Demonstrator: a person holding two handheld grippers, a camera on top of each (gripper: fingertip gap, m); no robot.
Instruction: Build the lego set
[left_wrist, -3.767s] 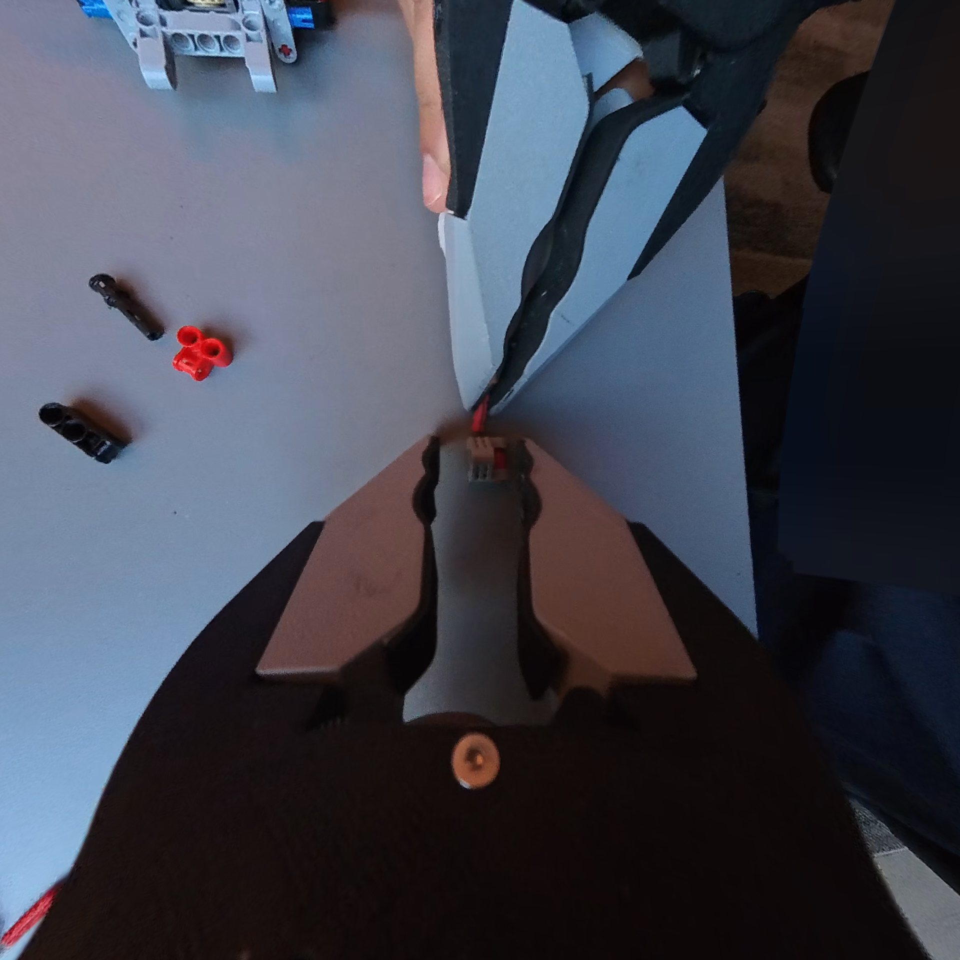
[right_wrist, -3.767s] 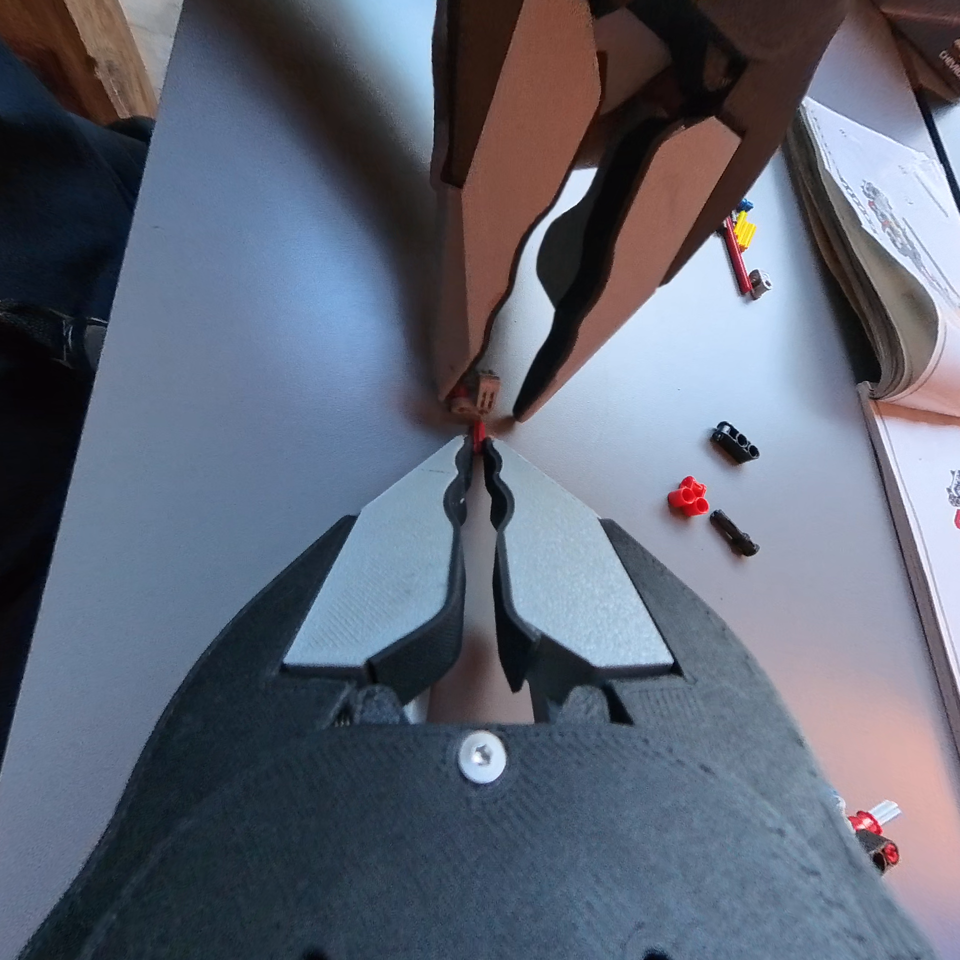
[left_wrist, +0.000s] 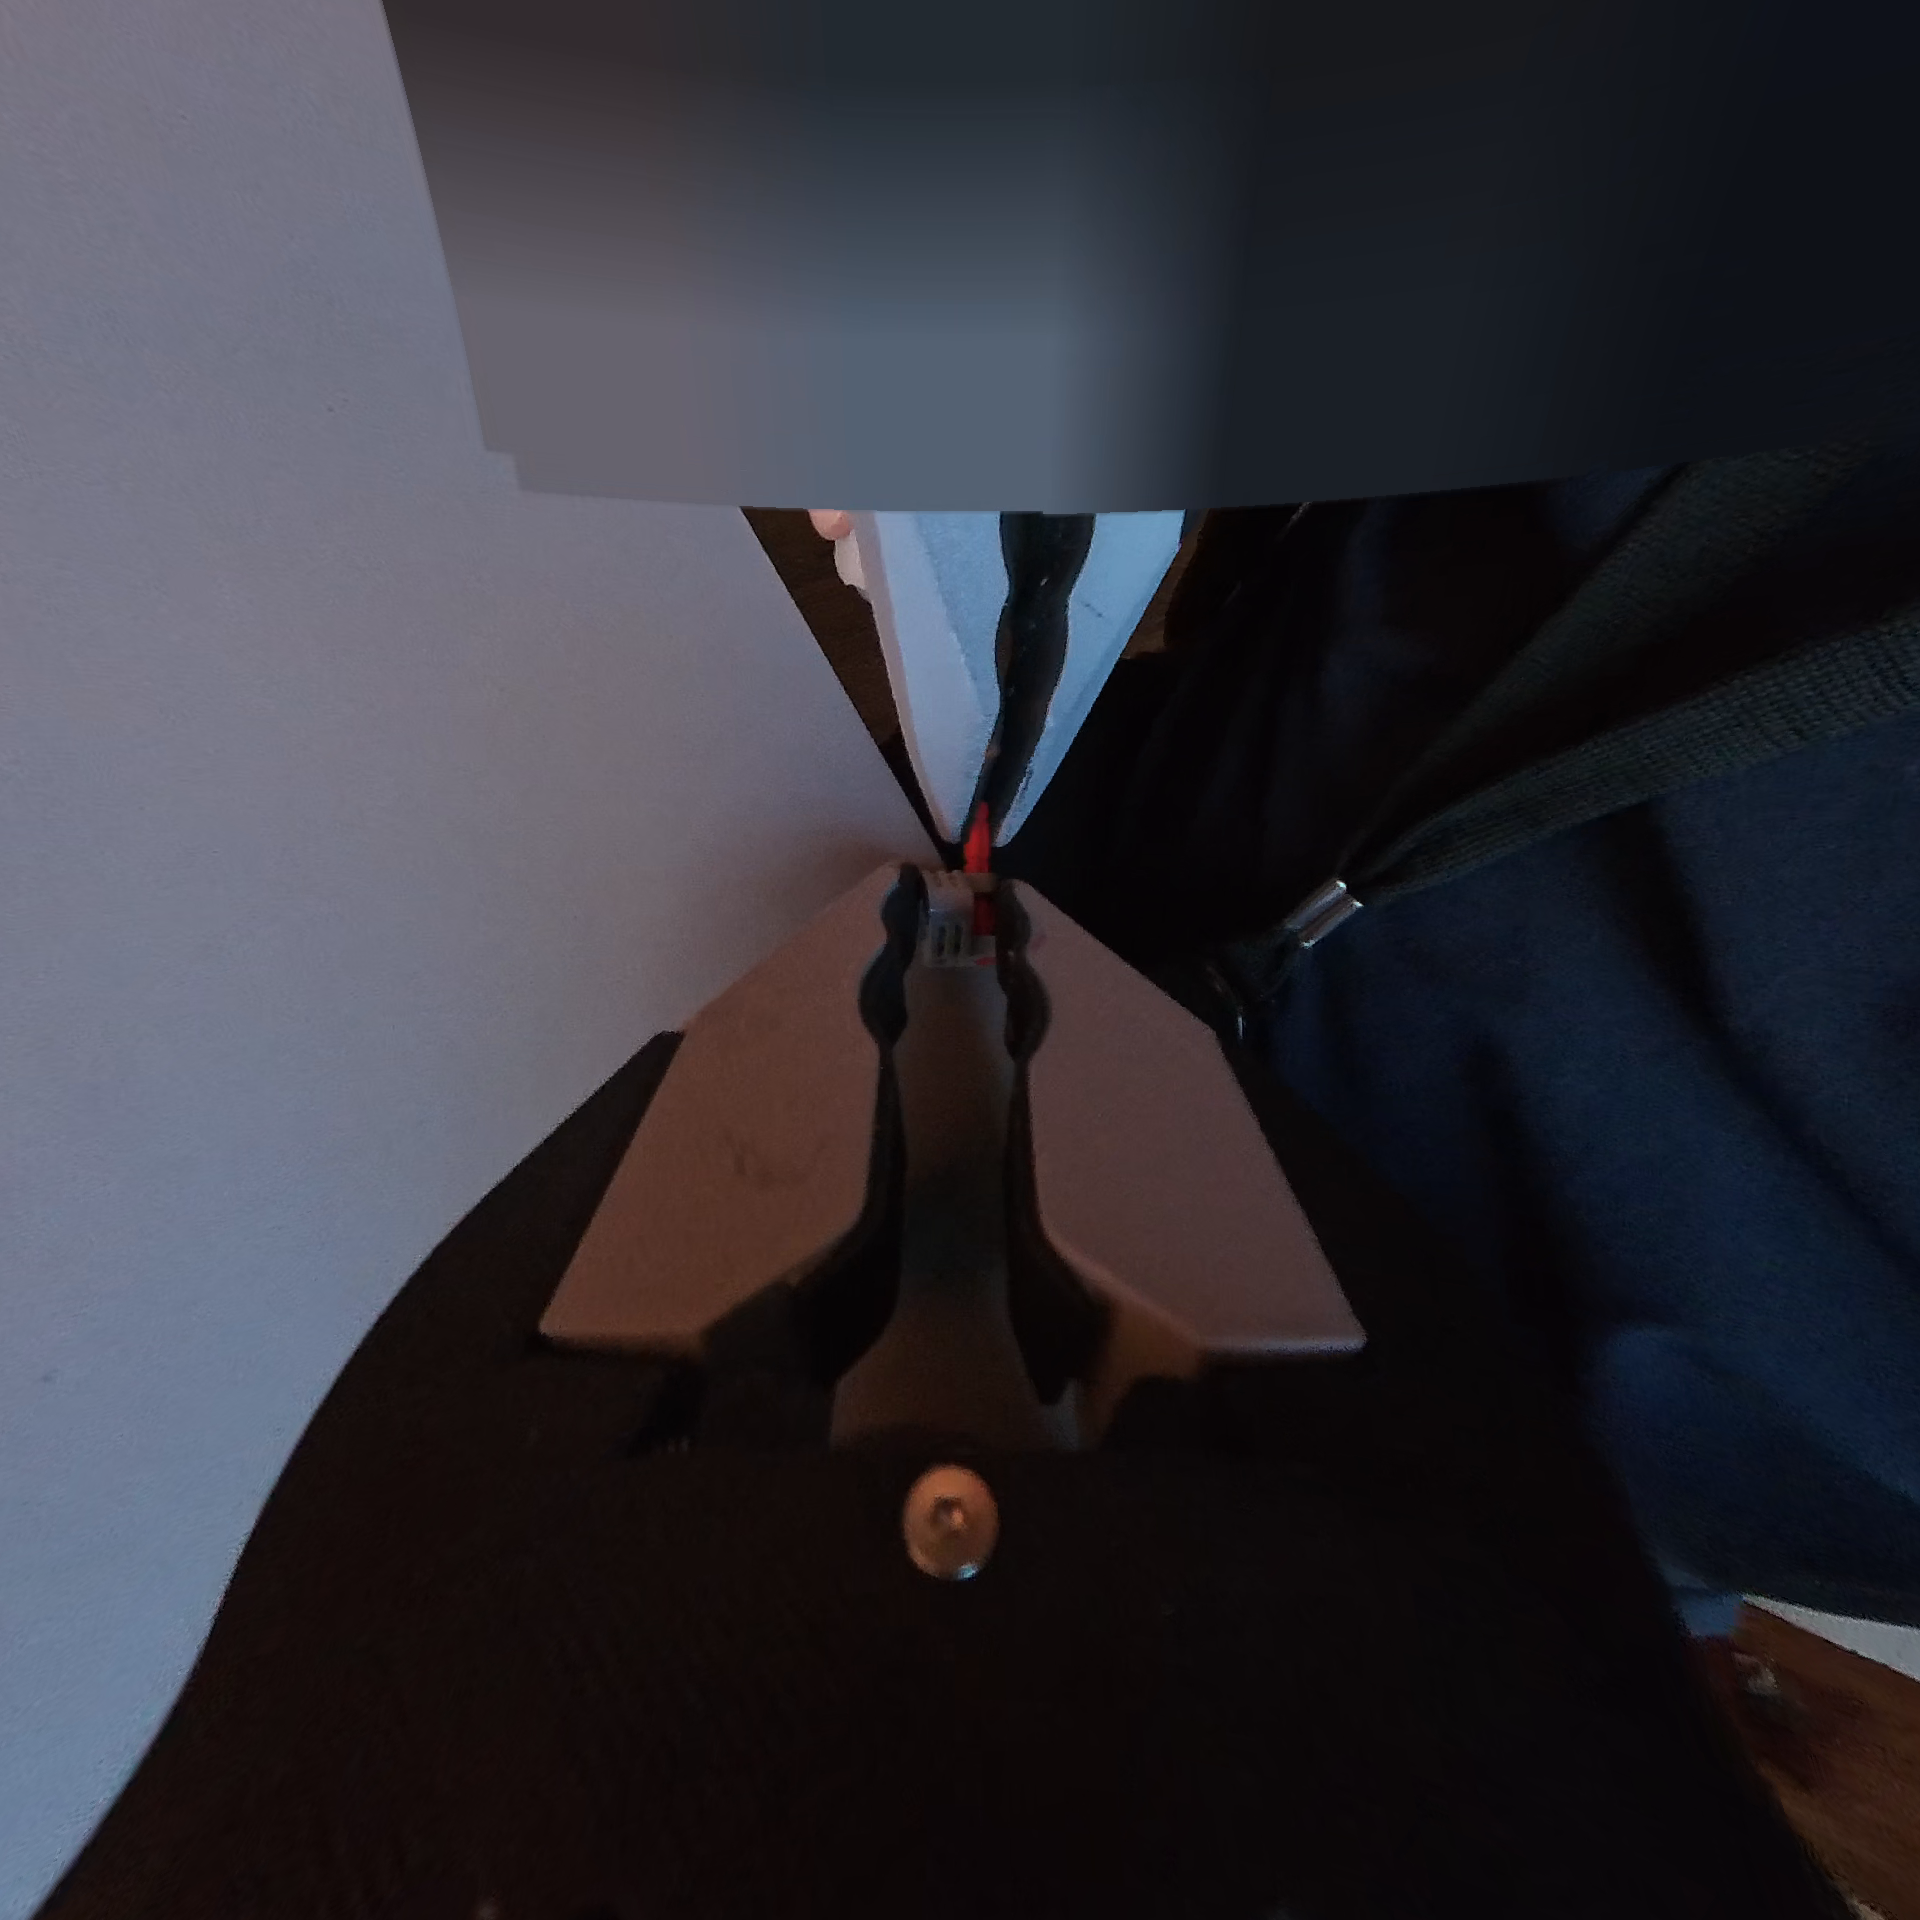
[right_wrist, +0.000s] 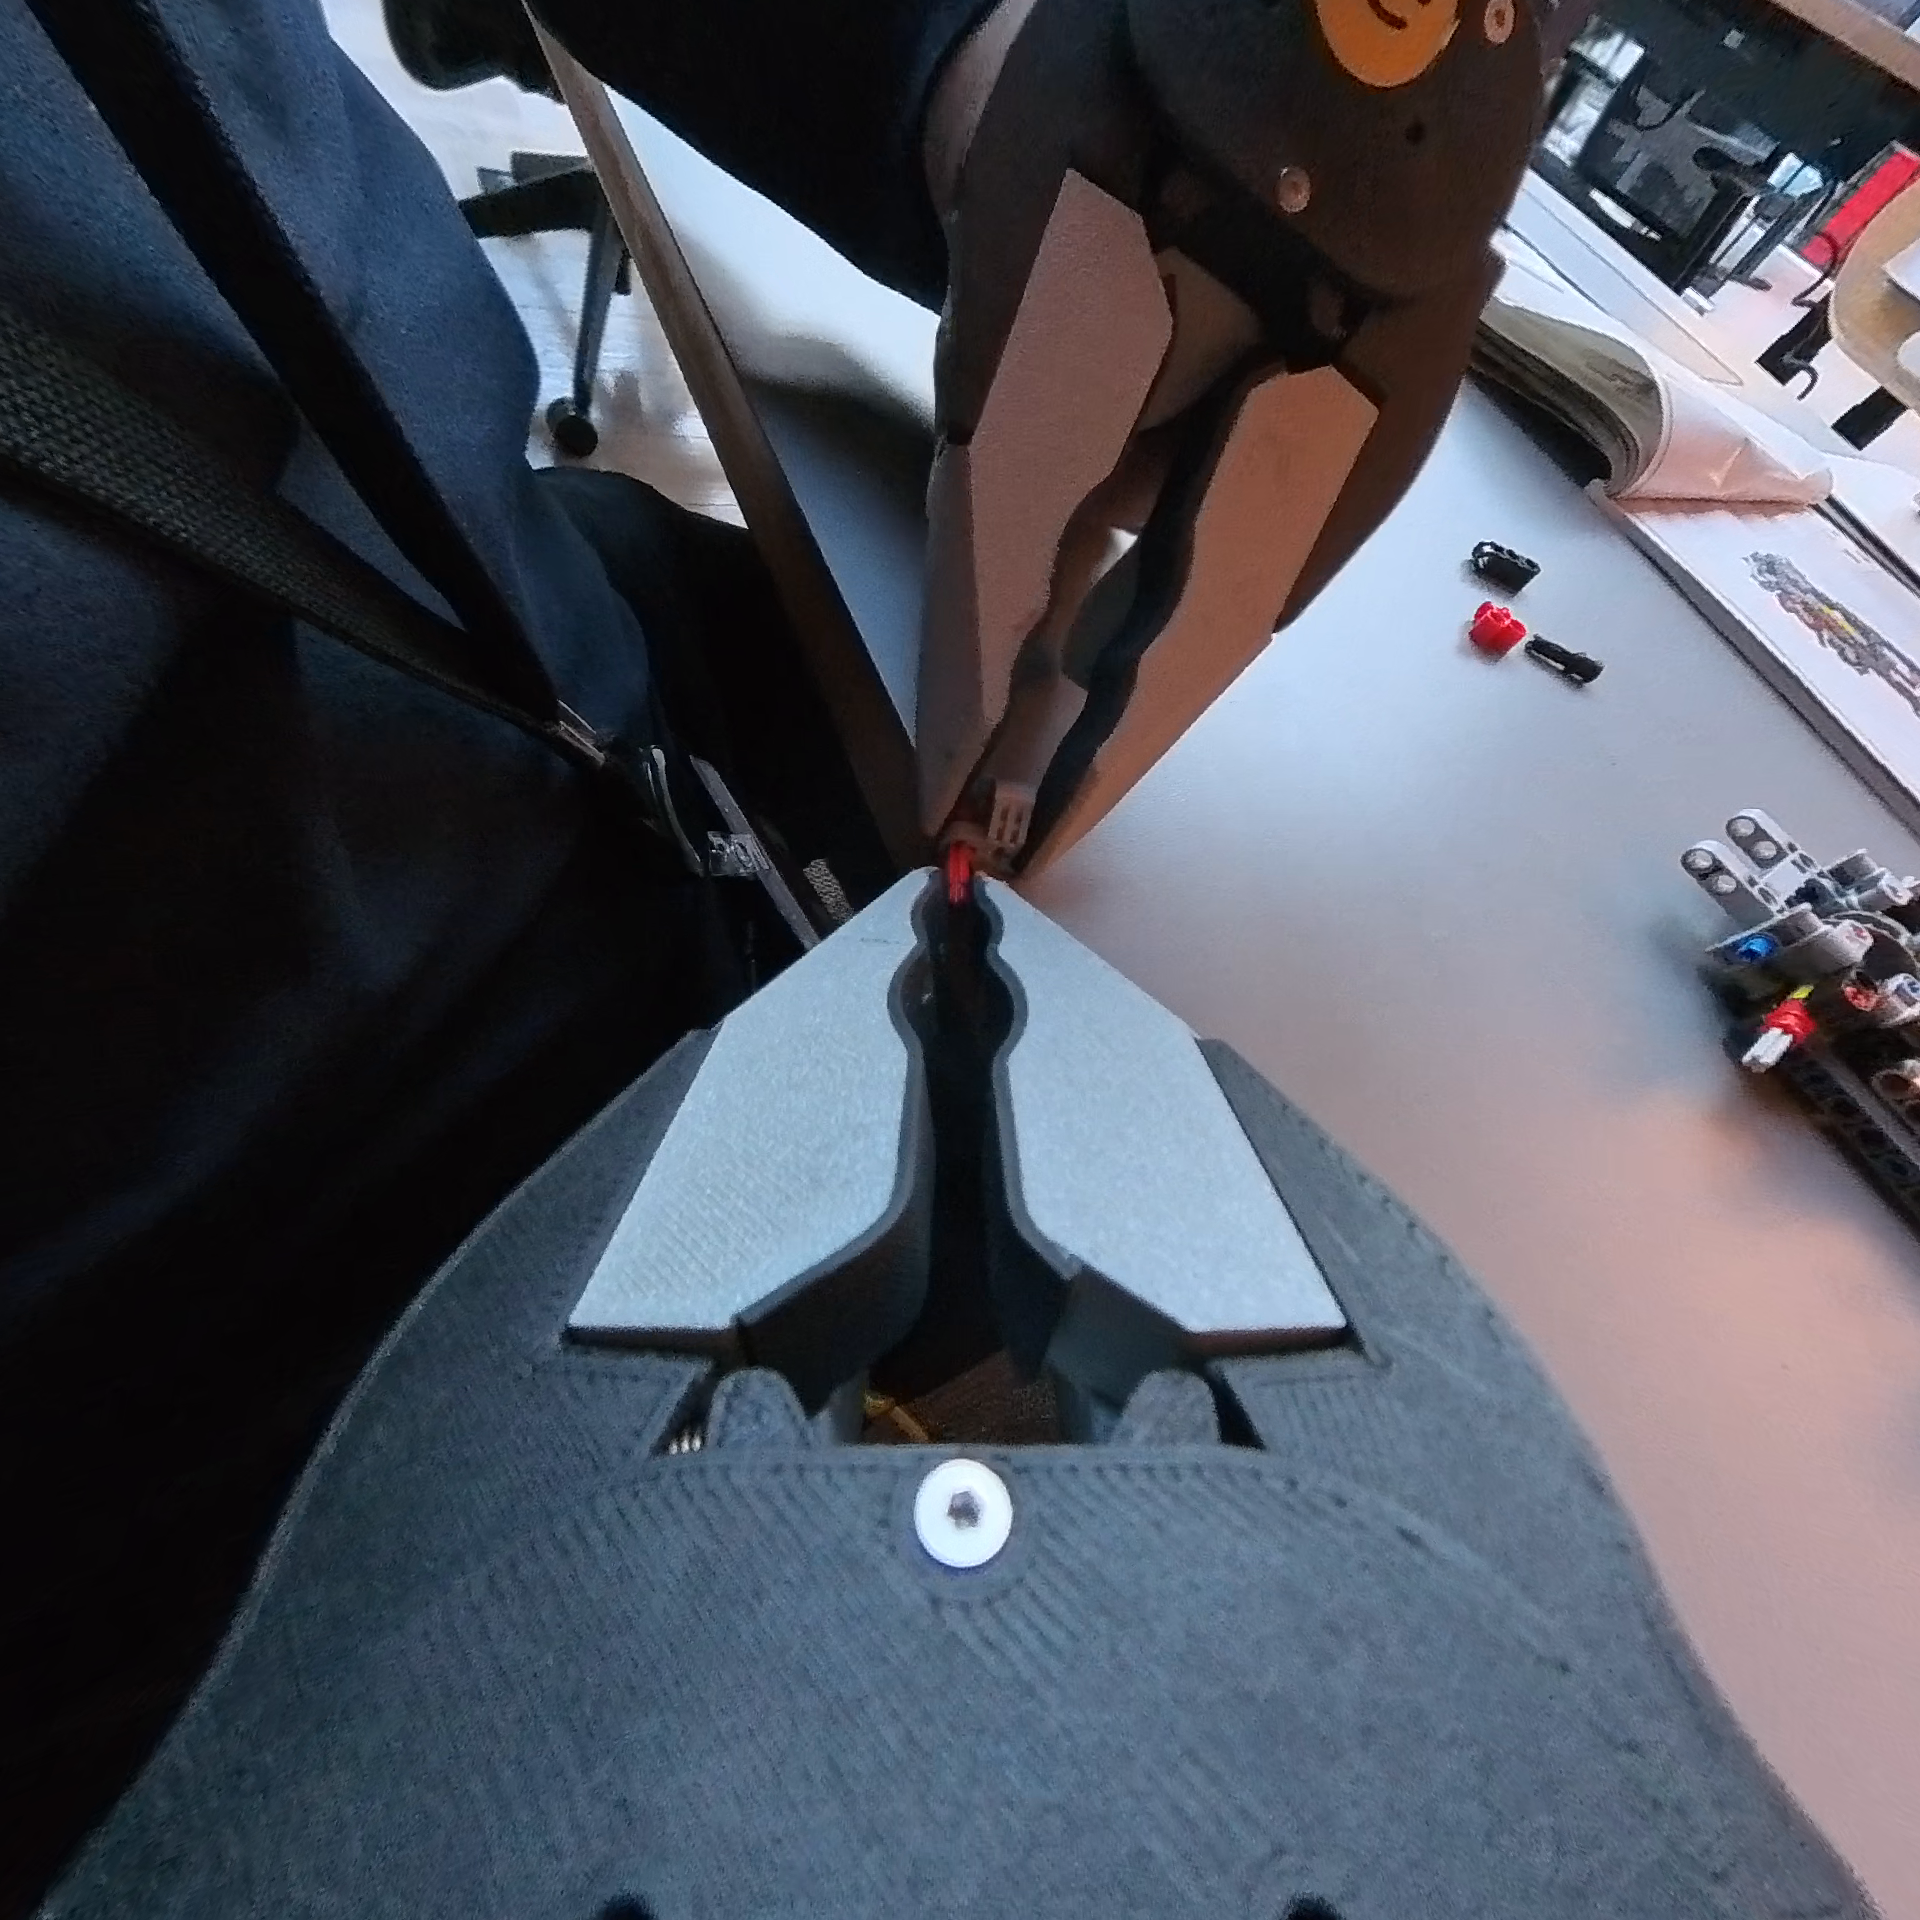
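At the near edge of a pale grey table, two hand-held grippers meet tip to tip above the lap of a person in dark blue clothing crossed by a black strap. The left gripper has its jaws set narrow, its dark pads pressed on either side of a small light grey connector block. A short red pin sticks out of that block toward the opposing tool. The right gripper is closed tight, its fingertips pinching the pin's free end; the pin bridges the small space between the two tools, just beside the table's edge.

Farther right on the tabletop, well apart from both tools, lie three loose pieces: a black connector, a red connector just beside it, and a black pin. Nearer the right margin sits a partly built model of grey, black and blue beams. Behind these, an open instruction booklet rests along the table's far side. Chairs stand in the room beyond.
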